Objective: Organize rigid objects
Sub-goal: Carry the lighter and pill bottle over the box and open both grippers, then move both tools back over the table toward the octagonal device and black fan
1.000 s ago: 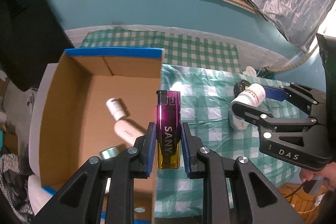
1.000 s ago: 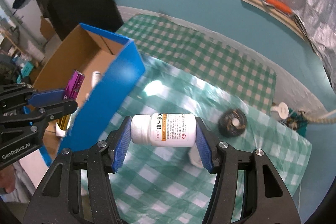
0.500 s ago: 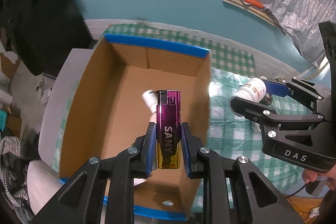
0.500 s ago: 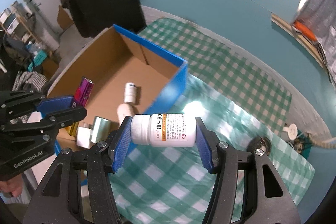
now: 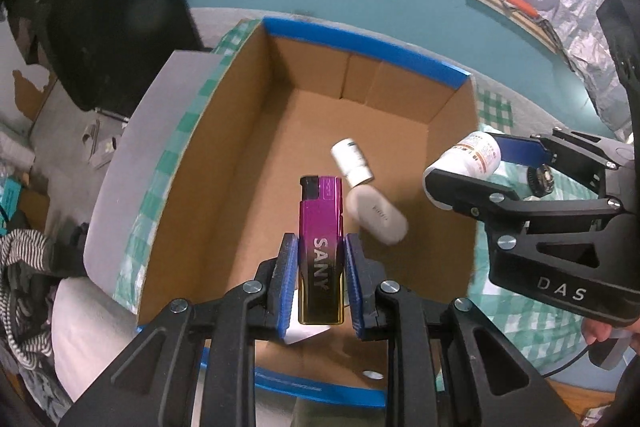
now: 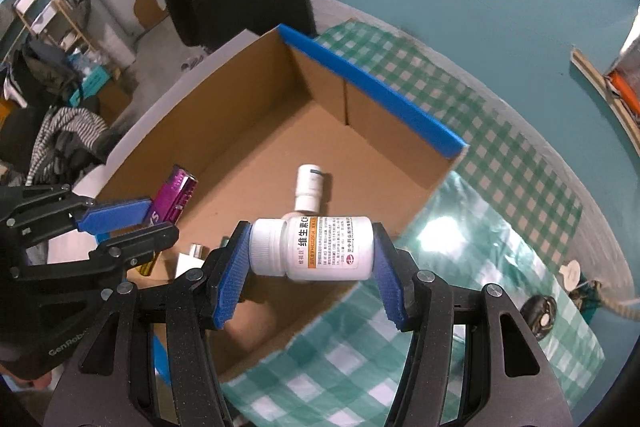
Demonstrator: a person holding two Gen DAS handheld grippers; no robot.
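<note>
Left gripper (image 5: 321, 269) jaws clamp an upright lighter (image 5: 321, 251); right gripper (image 6: 311, 267) jaws grip a sideways bottle (image 6: 311, 247). Beyond both lies the box (image 5: 360, 47).

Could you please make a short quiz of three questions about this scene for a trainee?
1. True or false: the left gripper holds a purple lighter.
2. What does the right gripper grip? A) pill bottle B) metal tin C) nothing
3. Fill in: both grippers are above the open cardboard ____.

Key:
1. True.
2. A, the white pill bottle, held sideways.
3. box, where a small white bottle already lies.
</note>
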